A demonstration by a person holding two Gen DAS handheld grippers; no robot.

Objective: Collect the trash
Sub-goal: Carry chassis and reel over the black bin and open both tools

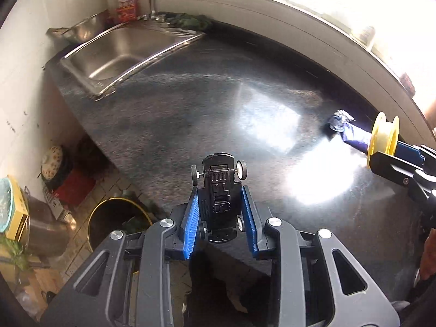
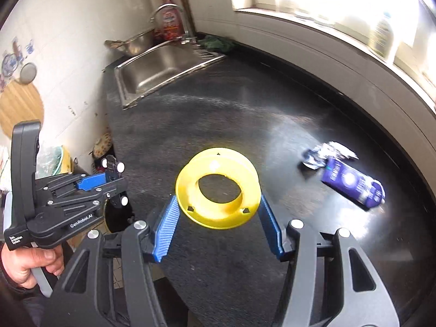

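Observation:
My left gripper (image 1: 220, 207) is shut on a black toy car (image 1: 219, 190), held underside up over the front edge of the dark counter (image 1: 190, 103). It also shows in the right wrist view (image 2: 110, 181), at the left. My right gripper (image 2: 218, 212) is shut on a yellow plastic spool (image 2: 218, 188), held above the counter; the spool also shows in the left wrist view (image 1: 382, 136). A crumpled purple and silver wrapper (image 2: 351, 179) lies on the counter to the right, also in the left wrist view (image 1: 347, 129).
A steel sink (image 1: 120, 54) with a tap sits at the far left of the counter. A black bin with a yellow rim (image 1: 114, 220) stands on the floor below the counter's edge, beside pots and boxes. A bright window ledge (image 2: 354, 35) runs along the back.

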